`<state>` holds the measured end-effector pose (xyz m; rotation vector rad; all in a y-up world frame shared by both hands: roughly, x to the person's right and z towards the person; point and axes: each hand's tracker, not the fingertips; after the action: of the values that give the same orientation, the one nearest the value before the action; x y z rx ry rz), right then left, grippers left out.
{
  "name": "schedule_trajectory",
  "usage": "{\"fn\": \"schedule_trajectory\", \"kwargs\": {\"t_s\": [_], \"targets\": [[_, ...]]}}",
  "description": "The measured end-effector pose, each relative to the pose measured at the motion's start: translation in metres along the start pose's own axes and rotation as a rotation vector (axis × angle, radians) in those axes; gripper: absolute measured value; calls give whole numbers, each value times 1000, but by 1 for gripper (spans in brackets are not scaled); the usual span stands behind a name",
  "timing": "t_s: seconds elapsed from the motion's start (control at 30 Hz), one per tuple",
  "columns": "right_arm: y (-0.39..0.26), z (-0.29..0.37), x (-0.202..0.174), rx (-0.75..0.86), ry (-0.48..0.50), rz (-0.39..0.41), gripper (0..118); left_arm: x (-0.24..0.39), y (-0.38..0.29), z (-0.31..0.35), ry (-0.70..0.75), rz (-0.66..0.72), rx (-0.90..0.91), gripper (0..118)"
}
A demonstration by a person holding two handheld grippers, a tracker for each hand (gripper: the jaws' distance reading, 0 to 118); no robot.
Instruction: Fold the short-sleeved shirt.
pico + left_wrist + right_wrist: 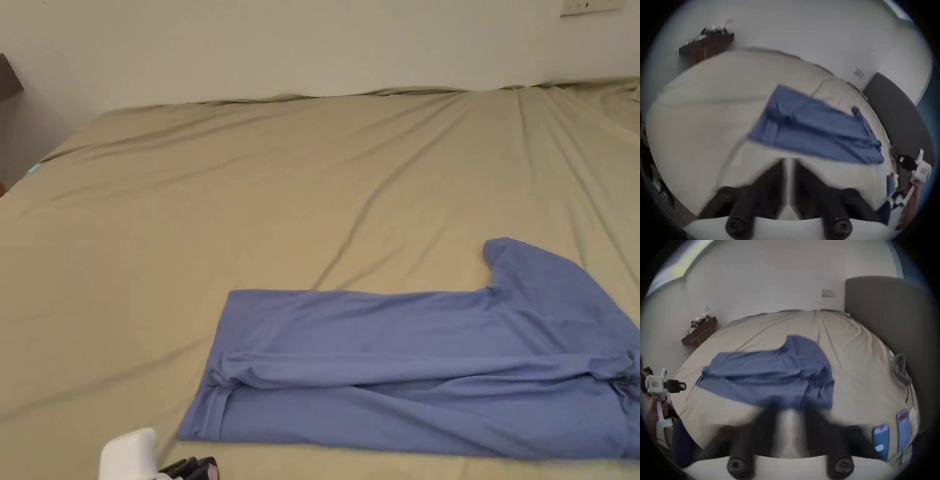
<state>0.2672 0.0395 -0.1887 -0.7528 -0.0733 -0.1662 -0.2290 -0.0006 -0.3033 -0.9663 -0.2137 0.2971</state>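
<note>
Left tool: the black two-jaw left tool (788, 164) hangs over the near edge of the bed, clear of the cloth; its jaws stand almost together with a thin slit between them and grip nothing. In the right gripper view it (682, 386) shows at the far left, held in a hand (653, 404).

Bed: the wide bed under a wrinkled olive-beige sheet (250, 187) carries the work.

Shirt: the blue short-sleeved knit shirt (400, 369) lies flat near the bed's front edge, on the right half, its hem end to the left. The near long side is already turned over the body, leaving a soft rolled ridge (387, 365); one sleeve (537, 269) is spread on the far side.

Right tool: the black two-jaw right tool (788, 412) hovers over the shirt's near edge. Heavy blur hides the tips, so whether the jaws are apart or together cannot be told.

Risk, left end: a pinch at the hem may catch one layer only, so the turned-over side would likely slide open.

Risk, ridge: the loose roll is likely to drag and skew the next fold.

Risk, sheet: a low bite could lift the sheet along with the shirt.

Risk, right end: the bunched cloth (622, 369) may fold in lumpy.
</note>
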Motion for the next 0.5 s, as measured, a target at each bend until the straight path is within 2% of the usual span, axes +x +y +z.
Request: {"fn": "schedule_trajectory", "kwargs": {"t_s": [0.07,0.1,0.13,0.17,0.2,0.23,0.27,0.3,0.33,0.43,0.5], "targets": [[-17,-5,-4,-32,65,-3,2,-13,-12,-12,-85,94,-75,0],[-20,-9,-3,-54,111,-13,2,-17,-10,-20,-73,107,-85,0],[-19,-12,-3,-53,89,-17,2,-19,-4,-24,-13,72,-60,0],[-18,-12,-2,-61,76,-10,2,-19,5,-27,45,18,-24,7],[-14,-12,-1,-64,70,3,2,-16,17,-32,112,-45,29,42],[-9,-12,1,-61,67,11,2,-16,29,-39,196,-106,92,60],[-5,-11,2,-53,62,11,2,-17,40,-50,259,-135,129,60],[-1,-10,3,-37,58,1,2,-20,51,-66,314,-141,110,104],[2,-11,5,-25,60,-22,2,-20,58,-82,360,-159,101,118],[5,-18,8,-36,60,-90,2,-19,71,-125,351,-178,-4,118],[5,-25,9,-55,40,-100,2,-14,68,-144,325,-184,-83,118]]}}
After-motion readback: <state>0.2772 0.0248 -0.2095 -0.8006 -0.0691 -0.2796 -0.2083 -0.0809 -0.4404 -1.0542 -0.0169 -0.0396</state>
